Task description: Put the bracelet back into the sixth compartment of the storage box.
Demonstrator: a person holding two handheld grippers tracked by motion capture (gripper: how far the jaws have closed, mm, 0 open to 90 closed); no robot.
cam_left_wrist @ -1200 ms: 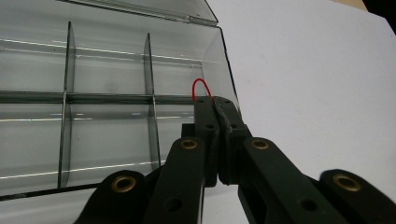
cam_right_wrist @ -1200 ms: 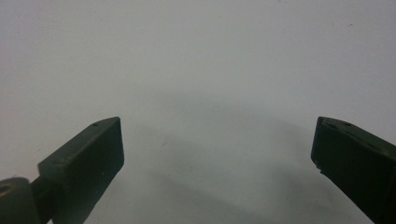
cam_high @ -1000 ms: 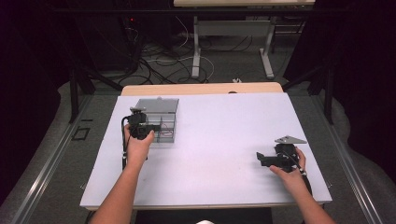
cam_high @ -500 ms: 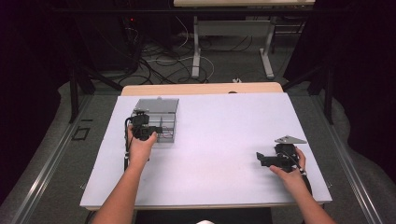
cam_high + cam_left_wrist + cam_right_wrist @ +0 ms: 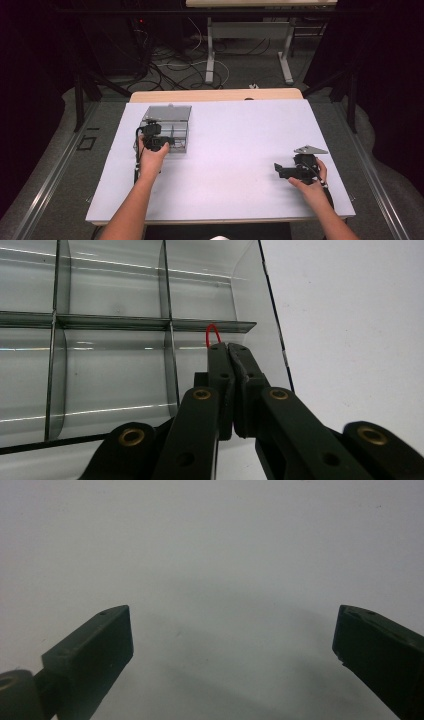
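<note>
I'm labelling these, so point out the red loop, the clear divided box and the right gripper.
red loop (image 5: 213,333), left gripper view, top of its arc.
clear divided box (image 5: 167,114), high view, its lid.
right gripper (image 5: 276,169), high view, between its fingertips.

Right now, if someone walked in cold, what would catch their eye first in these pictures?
Probably the clear divided organizer box at the white table's far left, with the left gripper over it, jaws shut on a thin red loop. Next, the right gripper, wide open near the table's right edge.
</note>
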